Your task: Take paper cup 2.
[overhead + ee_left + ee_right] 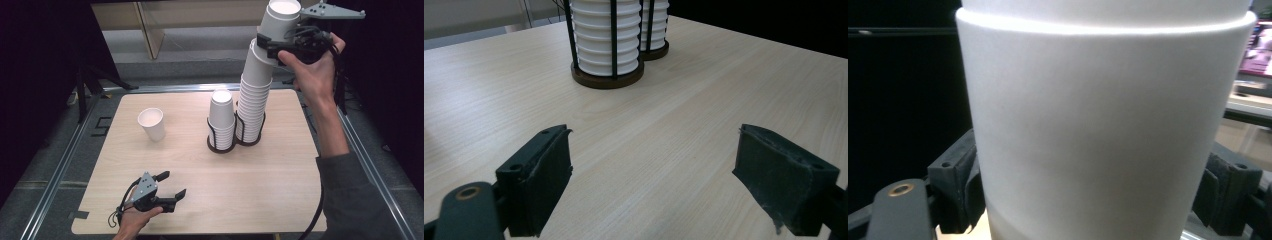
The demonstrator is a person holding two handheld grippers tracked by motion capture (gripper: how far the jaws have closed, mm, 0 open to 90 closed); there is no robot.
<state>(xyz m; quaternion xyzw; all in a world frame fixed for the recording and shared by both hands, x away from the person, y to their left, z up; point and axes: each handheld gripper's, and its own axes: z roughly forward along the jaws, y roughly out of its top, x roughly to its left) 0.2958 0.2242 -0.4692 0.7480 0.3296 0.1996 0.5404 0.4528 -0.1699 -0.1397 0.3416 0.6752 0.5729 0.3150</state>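
White paper cups are what I am working with: my right gripper (274, 44) is clamping its jaws on either side of the top cup (278, 20), up high at the head of the tall stack (254, 95). That stack is leaning a little toward the far right and is standing in a black wire holder (250, 131) near the middle of the wooden table (165, 200). In the right gripper view the cup wall (1098, 130) is sitting between both pads (959, 185), touching them. Just beside the tall stack, a shorter stack (221, 117) is resting in its own holder (220, 142). A single cup (152, 123) is standing upright, well apart to the left. My left gripper (171, 186) is hovering low near the table's front edge, jaws spread wide and holding nothing, pointing toward the holders.
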